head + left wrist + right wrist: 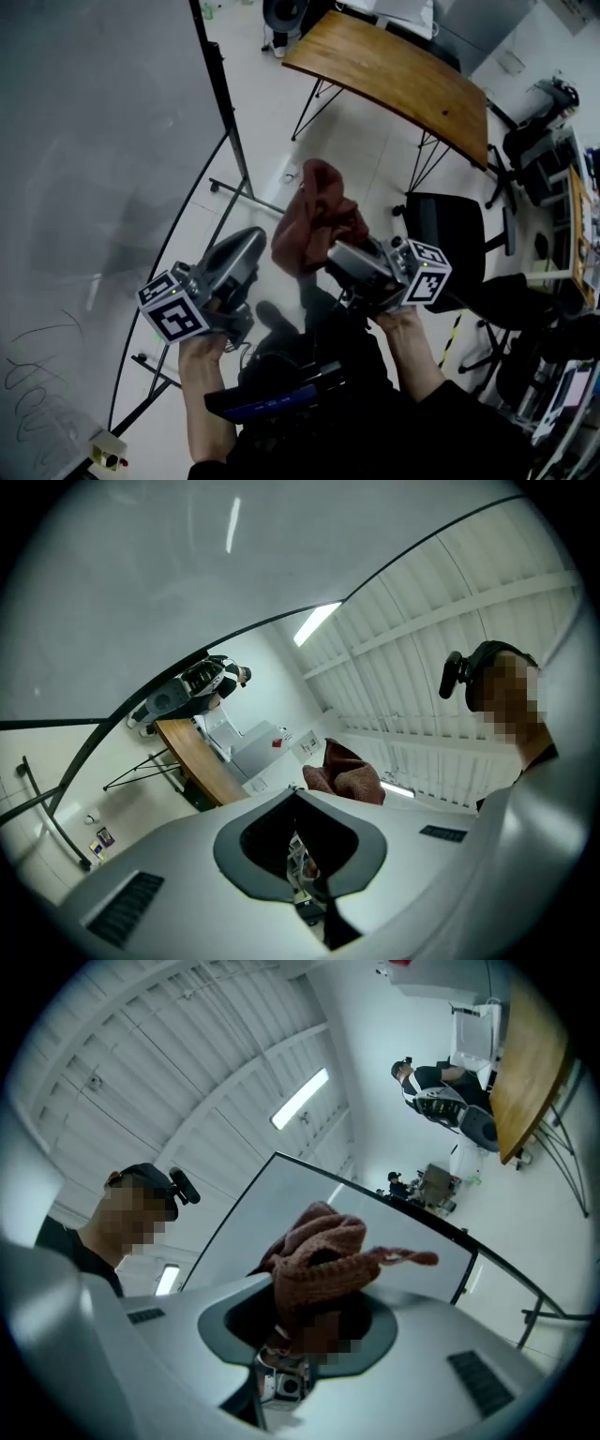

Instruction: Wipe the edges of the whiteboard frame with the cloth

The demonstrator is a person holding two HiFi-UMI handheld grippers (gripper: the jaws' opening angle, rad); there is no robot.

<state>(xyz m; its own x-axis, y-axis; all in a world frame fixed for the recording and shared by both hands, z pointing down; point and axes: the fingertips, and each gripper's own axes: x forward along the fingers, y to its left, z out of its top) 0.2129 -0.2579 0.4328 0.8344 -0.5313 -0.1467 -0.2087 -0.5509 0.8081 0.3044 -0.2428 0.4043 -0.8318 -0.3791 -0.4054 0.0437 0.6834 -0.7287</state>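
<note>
left hand-held gripper: clenched, jaws pressed together on nothing; tip raised and pointed away from the body, near the lower side edge of the board.
right hand-held gripper: grasping the rust-red knitted cloth at its lower end; tip turned inward towards the left hand-held gripper, the two close but apart.
rust-red knitted cloth: bunched and crumpled, standing up out of the right jaws; one loose corner sticking out sideways in the right gripper view; between the two tips in the head view; in the air, apart from the board.
large pale-grey whiteboard: filling the left of the head view; faint dark marker scribbles at its lower left.
thin black whiteboard frame: running along the board's right edge, curved by the lens; black stand legs below it on the white floor.
hands: left hand and right hand gripping the handles from beneath.
curved brown wooden table: on thin black legs, well beyond both tips.
black office chair: just right of the right hand-held gripper in the head view.
</note>
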